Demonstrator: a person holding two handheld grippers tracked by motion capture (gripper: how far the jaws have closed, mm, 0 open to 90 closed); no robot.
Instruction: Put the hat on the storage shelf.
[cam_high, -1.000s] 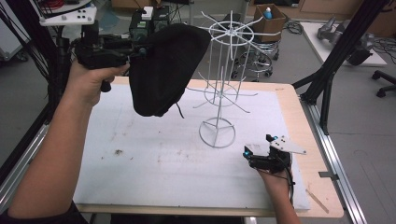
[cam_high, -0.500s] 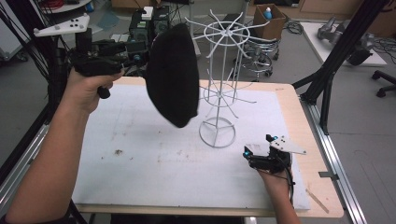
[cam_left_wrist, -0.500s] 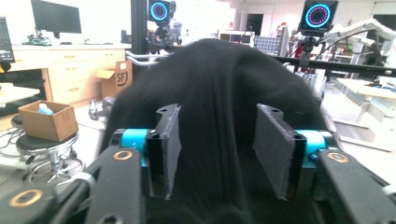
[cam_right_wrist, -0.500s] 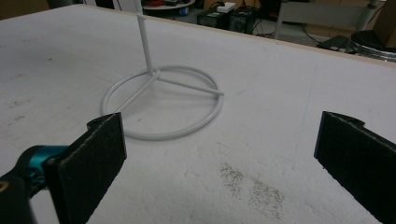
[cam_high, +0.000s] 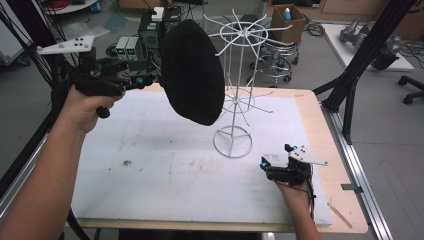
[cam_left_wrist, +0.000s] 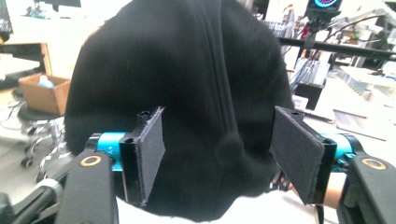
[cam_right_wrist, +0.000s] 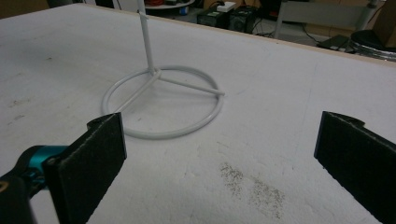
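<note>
A black cap (cam_high: 192, 70) hangs from an upper arm of the white wire rack (cam_high: 240, 75), above the table's middle. My left gripper (cam_high: 150, 76) is held level just left of the cap. Its jaws have just been opening, and in the left gripper view (cam_left_wrist: 219, 149) both pads stand apart from the cap (cam_left_wrist: 187, 70), whose cloth sits in the gap between them. My right gripper (cam_high: 265, 167) rests low on the mat at the front right. It is open and holds nothing (cam_right_wrist: 224, 163), and it points at the rack's ring base (cam_right_wrist: 163, 100).
The rack stands on a white mat (cam_high: 150, 165) that covers a wooden table (cam_high: 320, 125). Black frame posts (cam_high: 350, 85) rise at the right. Electronics boxes (cam_high: 135, 45) and a stool sit beyond the far edge. A small dirt patch (cam_right_wrist: 252, 186) lies near my right gripper.
The cap swung from a tilt at the left to hang upright against the rack. My left gripper sank a little and its jaws came off the cap. The right gripper kept still.
</note>
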